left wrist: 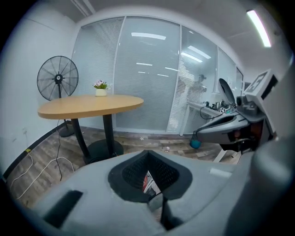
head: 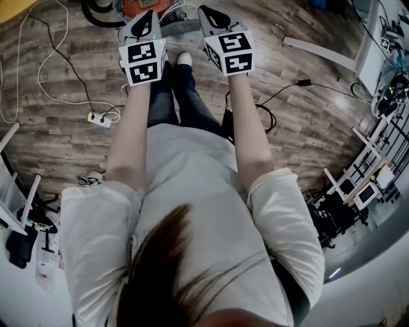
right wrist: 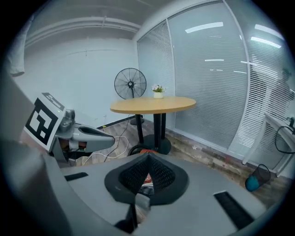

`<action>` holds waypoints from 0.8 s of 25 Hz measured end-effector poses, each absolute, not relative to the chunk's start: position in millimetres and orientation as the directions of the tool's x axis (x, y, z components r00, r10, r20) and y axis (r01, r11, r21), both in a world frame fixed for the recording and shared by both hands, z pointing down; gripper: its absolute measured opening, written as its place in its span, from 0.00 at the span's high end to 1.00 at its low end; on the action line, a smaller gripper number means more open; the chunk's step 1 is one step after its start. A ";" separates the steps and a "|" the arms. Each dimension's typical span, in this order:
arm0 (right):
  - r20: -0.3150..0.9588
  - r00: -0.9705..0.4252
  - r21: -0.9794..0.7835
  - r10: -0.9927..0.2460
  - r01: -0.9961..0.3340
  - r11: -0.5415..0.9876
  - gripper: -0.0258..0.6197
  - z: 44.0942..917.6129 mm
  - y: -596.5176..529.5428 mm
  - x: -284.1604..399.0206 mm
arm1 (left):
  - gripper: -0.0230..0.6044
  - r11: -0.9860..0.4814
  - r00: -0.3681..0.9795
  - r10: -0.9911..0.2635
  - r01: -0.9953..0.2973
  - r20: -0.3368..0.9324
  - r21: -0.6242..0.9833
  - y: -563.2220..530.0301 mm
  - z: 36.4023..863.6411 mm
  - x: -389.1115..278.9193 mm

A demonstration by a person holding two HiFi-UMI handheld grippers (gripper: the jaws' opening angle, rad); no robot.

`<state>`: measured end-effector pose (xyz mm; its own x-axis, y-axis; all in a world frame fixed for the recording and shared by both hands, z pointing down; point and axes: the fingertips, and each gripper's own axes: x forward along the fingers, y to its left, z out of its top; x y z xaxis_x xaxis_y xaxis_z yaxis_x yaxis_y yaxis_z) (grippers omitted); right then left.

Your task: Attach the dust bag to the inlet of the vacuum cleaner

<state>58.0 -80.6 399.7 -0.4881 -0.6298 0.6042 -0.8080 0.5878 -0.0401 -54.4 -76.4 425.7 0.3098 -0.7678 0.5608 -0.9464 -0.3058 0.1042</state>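
Observation:
An orange-red vacuum cleaner lies on the wood floor just past both grippers, with grey parts and a black hose beside it. My left gripper and right gripper are held side by side above it, pointing forward and down. Both are shut, with nothing between their jaws. In the left gripper view the closed jaws show only a sliver of red and white through the gap. The right gripper view shows its own closed jaws over a bit of orange. No dust bag is in view.
A round wooden table with a small flower pot stands ahead, a pedestal fan behind it. A power strip and white cables lie on the floor at left. Metal racks stand at right.

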 end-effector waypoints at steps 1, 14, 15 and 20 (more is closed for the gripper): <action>0.590 -0.488 -0.043 -0.643 -0.814 0.579 0.96 390.7 -80.1 59.4 | 0.94 -0.311 0.311 -0.775 -0.945 0.551 0.097 -76.6 417.2 -54.9; 0.424 -0.483 -0.066 -0.767 -0.861 0.505 0.96 280.6 -74.8 84.2 | 0.94 -0.360 0.349 -0.838 -0.931 0.420 0.055 -77.6 321.7 -51.3; 0.415 -0.484 -0.067 -0.771 -0.861 0.504 0.96 272.9 -74.5 84.4 | 0.94 -0.366 0.356 -0.839 -0.929 0.412 0.059 -76.9 314.7 -49.8; 0.364 -0.500 -0.057 -0.786 -0.854 0.517 0.96 237.3 -73.7 79.1 | 0.94 -0.393 0.393 -0.840 -0.916 0.373 0.082 -75.9 279.0 -40.7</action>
<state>79.1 -73.7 237.3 -0.4997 -0.7859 0.3642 -0.8542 0.5168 -0.0569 -40.7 -75.9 279.0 0.3935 -0.8401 0.3733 -0.9160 -0.3926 0.0820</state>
